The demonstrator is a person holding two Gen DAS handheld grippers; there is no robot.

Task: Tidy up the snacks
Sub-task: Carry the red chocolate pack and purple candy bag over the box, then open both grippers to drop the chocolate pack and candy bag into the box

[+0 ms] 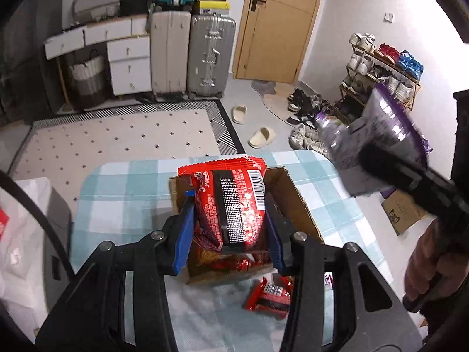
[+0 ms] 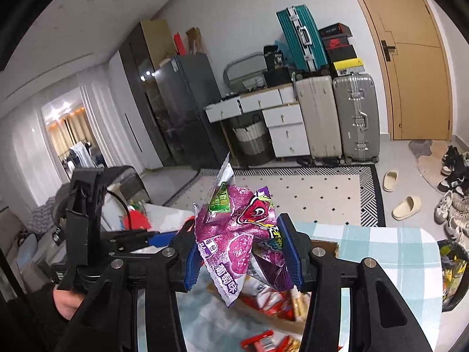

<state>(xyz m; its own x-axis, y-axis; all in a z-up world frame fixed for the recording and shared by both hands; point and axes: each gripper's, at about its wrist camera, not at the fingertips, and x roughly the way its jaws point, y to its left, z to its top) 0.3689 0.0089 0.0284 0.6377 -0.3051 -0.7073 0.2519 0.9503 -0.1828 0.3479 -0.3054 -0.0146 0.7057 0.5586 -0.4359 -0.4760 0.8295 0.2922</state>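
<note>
My left gripper (image 1: pixel 230 205) is shut on a red snack packet (image 1: pixel 234 202) and holds it upright over an open cardboard box (image 1: pixel 296 205) on the checked tablecloth (image 1: pixel 123 205). More red packets lie inside the box. Another red packet (image 1: pixel 268 296) lies on the cloth in front of the box. My right gripper (image 2: pixel 240 240) is shut on a crumpled purple snack packet (image 2: pixel 237 234), held above the table and the box (image 2: pixel 272 314). In the left wrist view that purple packet (image 1: pixel 387 126) hangs high at the right, blurred.
A white plastic bag (image 1: pixel 17 249) sits at the table's left edge. A small cardboard box (image 1: pixel 404 211) stands on the floor to the right. Beyond the table are a patterned rug (image 1: pixel 117 143), slippers (image 1: pixel 262 138), suitcases (image 1: pixel 211 55), a shoe rack (image 1: pixel 381 67) and a door.
</note>
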